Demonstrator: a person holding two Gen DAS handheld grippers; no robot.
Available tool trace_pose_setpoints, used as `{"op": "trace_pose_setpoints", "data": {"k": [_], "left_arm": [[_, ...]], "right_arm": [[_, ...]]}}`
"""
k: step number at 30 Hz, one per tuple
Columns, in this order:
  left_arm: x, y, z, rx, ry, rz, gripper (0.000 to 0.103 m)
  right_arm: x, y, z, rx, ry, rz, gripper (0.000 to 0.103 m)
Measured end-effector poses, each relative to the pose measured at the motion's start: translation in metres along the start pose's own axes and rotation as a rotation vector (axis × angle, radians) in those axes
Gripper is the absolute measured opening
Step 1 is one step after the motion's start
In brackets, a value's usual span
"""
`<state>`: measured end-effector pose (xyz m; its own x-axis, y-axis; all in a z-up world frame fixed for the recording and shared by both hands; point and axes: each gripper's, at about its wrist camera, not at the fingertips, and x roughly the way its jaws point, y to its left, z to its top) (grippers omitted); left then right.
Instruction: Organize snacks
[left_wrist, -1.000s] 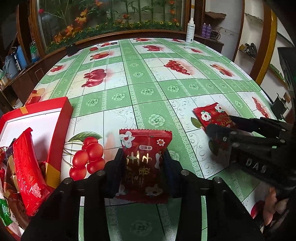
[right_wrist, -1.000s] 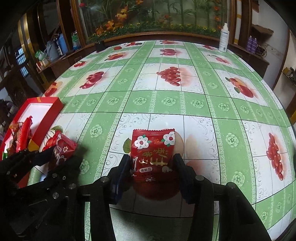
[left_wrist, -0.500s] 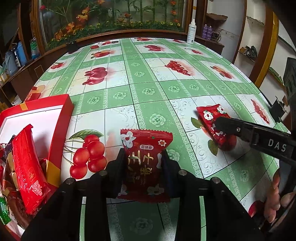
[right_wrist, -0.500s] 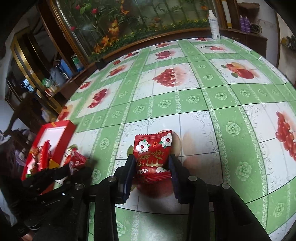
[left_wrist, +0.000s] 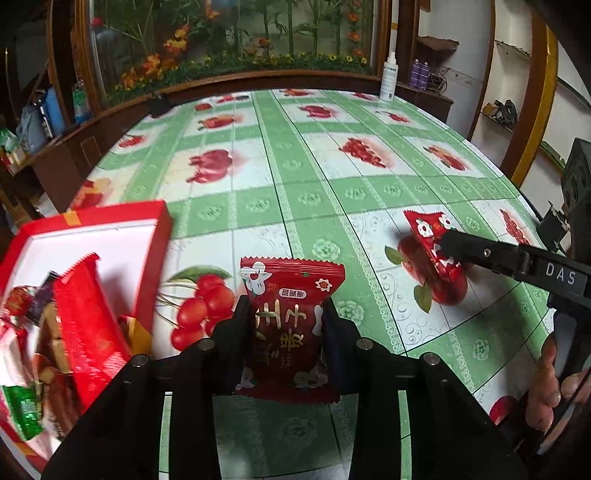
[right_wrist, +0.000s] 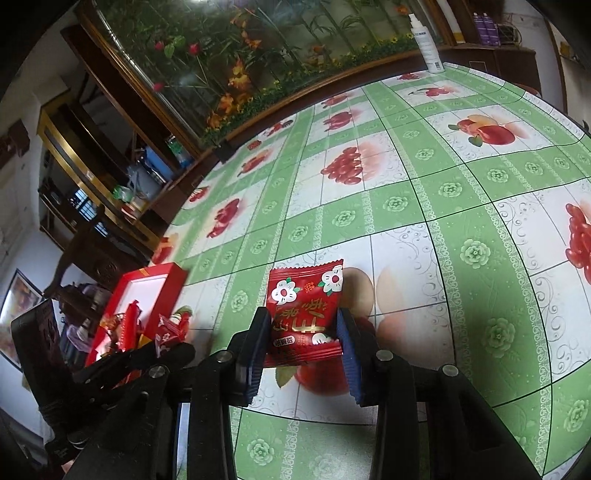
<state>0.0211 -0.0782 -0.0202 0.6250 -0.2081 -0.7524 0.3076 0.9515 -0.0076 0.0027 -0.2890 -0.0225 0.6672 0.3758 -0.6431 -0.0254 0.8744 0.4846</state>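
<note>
My left gripper (left_wrist: 286, 325) is shut on a red snack packet (left_wrist: 291, 317) with white flowers and gold lettering, held just above the green fruit-print tablecloth. My right gripper (right_wrist: 303, 328) is shut on a second red packet (right_wrist: 304, 314) of the same kind, tilted over the cloth. In the left wrist view that second packet (left_wrist: 432, 240) shows at the right, pinched by the right gripper's black fingers (left_wrist: 480, 253). The red gift box (left_wrist: 96, 258) with a white lining lies at the left, holding several snacks, among them a long red wrapper (left_wrist: 88, 325).
A white spray bottle (left_wrist: 389, 81) stands at the table's far edge, before a wooden cabinet with artificial flowers. A small black object (left_wrist: 159, 105) lies at the far left rim. A hand (left_wrist: 546, 384) grips the right tool's handle. Shelves stand along the left wall.
My right gripper has closed onto its packet, rolled and swung, so the packet now tilts. The left gripper has barely moved with its packet.
</note>
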Motion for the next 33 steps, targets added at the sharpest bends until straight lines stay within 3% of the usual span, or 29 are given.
{"op": "trace_pose_setpoints", "data": {"k": [16,28,33], "left_arm": [[-0.053,0.008,0.017,0.022,-0.174,0.136,0.033],[-0.077,0.044,0.015,-0.048,-0.240,0.158,0.033],[-0.083,0.066,0.010,-0.095,-0.250,0.166,0.033]], "right_arm": [[-0.004,0.008,-0.003,-0.046,-0.019,0.031,0.038],[0.002,0.010,-0.003,-0.057,-0.003,-0.033,0.037],[0.008,0.017,-0.005,-0.089,0.019,-0.106,0.035]]}}
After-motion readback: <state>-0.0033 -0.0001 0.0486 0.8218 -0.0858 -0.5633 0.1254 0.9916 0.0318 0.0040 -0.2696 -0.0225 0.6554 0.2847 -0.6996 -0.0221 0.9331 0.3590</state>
